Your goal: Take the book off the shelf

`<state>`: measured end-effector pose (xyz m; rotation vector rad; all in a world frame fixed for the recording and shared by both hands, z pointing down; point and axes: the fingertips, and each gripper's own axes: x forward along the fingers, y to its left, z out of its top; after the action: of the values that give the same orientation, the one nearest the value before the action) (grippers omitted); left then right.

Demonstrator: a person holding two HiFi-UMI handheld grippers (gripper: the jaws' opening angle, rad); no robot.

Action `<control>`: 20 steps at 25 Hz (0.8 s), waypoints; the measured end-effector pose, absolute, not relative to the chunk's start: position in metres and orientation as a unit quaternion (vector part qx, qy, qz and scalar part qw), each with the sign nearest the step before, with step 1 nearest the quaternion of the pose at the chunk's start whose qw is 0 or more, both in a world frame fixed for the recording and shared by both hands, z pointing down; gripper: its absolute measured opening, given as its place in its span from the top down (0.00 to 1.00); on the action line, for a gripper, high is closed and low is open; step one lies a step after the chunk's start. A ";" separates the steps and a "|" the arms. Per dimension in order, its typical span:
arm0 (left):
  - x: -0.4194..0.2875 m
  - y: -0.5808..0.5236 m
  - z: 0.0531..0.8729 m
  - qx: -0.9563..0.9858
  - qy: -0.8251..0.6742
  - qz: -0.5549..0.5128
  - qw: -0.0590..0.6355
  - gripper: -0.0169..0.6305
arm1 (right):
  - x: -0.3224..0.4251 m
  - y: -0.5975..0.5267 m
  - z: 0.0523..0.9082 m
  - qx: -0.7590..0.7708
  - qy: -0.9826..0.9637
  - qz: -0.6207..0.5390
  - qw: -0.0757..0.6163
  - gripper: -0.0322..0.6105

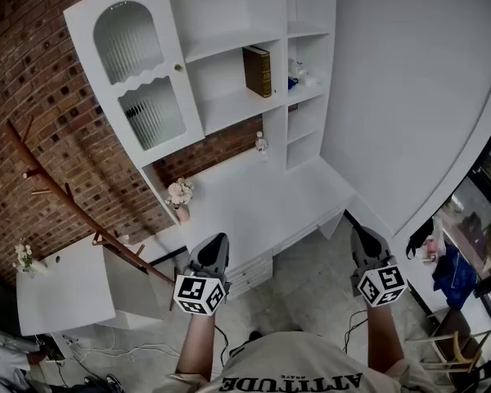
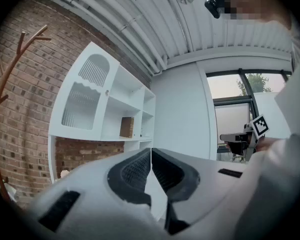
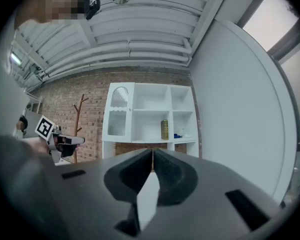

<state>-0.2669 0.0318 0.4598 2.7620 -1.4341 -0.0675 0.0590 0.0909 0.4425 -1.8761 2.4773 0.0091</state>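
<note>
Two tools sit in your hands low in the head view, and both are pinched fully together with nothing in them. Your left tool (image 1: 216,242) is at the lower centre-left of that frame, with its marker cube nearest you. In the left gripper view its two dark pads meet along a thin line and nothing lies between them. Your right tool (image 1: 365,237), at the lower right, reads the same in the right gripper view: pads together, empty. Both point level toward the white shelf unit (image 1: 229,109) and are well apart from it.

The book (image 1: 258,71) is on the shelf, in the upper centre of the head view. It is dark brown and stands upright at the right end of the wide middle compartment, just beside the upright divider. Neither tool is near it. In both gripper views it shows small, above the closed jaws.

In the narrow compartment to the right of the book there is a small blue thing (image 1: 293,81); what it is you cannot tell from here. To the left of the book's compartment is a cabinet door (image 1: 139,80) with ribbed glass panes.

Below the shelves, the white surface (image 1: 270,211) carries a small bottle (image 1: 261,144) at the back, below the book, and a vase (image 1: 180,196) of pale flowers toward the left side. A brick wall (image 1: 33,97) fills the left of the frame, with a wooden coat stand (image 1: 57,191) in front of it.
</note>
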 end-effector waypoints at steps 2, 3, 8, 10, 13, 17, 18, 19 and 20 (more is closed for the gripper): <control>-0.268 0.032 0.461 0.887 -0.461 -0.021 0.014 0.93 | 0.059 0.091 0.443 -0.605 0.796 0.003 0.018 0.90; -0.269 0.032 0.461 0.887 -0.461 -0.021 0.014 0.93 | 0.058 0.091 0.443 -0.605 0.796 0.003 0.018 0.90; -0.270 0.030 0.460 0.887 -0.461 -0.021 0.015 0.93 | 0.057 0.089 0.441 -0.604 0.797 0.004 0.019 0.90; -0.269 0.029 0.460 0.888 -0.459 -0.020 0.014 0.93 | 0.057 0.089 0.441 -0.605 0.796 0.004 0.019 0.90; -0.267 0.029 0.459 0.889 -0.458 -0.019 0.014 0.93 | 0.058 0.090 0.439 -0.605 0.796 0.005 0.019 0.90; -0.265 0.028 0.460 0.889 -0.458 -0.019 0.016 0.93 | 0.060 0.090 0.438 -0.606 0.795 0.005 0.020 0.90; -0.264 0.028 0.461 0.888 -0.458 -0.019 0.017 0.93 | 0.061 0.090 0.438 -0.606 0.795 0.006 0.020 0.90; -0.262 0.028 0.461 0.888 -0.459 -0.019 0.017 0.93 | 0.062 0.090 0.438 -0.606 0.796 0.006 0.021 0.90; -0.261 0.028 0.462 0.888 -0.459 -0.019 0.018 0.93 | 0.063 0.091 0.438 -0.605 0.796 0.007 0.021 0.90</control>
<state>-0.2608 0.0284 0.4617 2.7587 -1.4260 -0.0589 0.0632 0.0906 0.4375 -1.8769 2.4670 0.0208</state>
